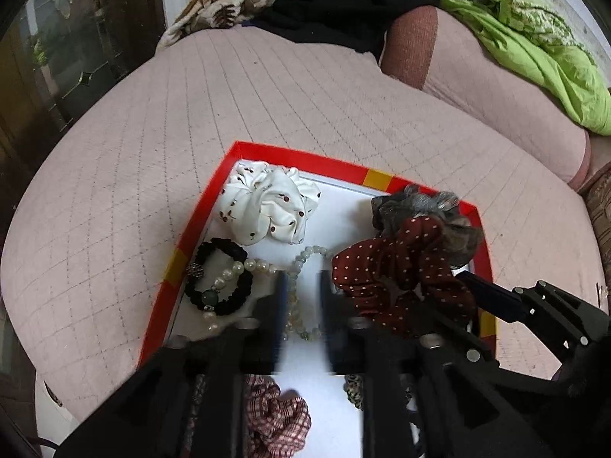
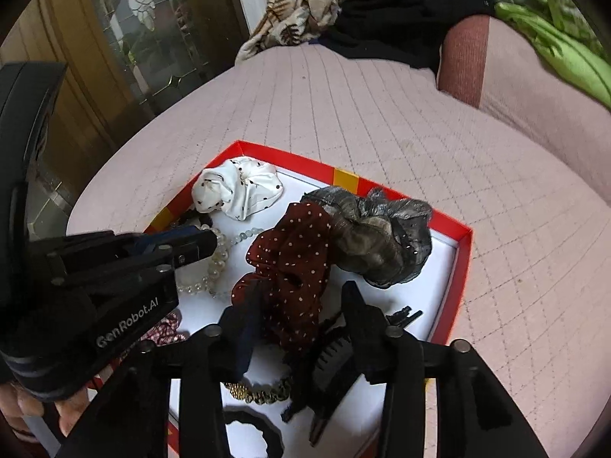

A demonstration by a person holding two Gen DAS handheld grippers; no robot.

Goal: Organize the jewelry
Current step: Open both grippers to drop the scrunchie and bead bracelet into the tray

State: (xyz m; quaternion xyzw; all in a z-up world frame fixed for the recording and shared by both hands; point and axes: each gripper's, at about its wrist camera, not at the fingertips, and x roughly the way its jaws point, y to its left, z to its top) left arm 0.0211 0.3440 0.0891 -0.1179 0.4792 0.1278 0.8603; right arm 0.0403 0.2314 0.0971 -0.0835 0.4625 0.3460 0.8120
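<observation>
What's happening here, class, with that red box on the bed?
A person holds a tool in each hand over a red-rimmed box of scrunchies and bracelets. The left tool hangs open over the pale bead bracelet, beside the pearl strand. The right tool straddles the red dotted scrunchie, open, nothing gripped.
</observation>
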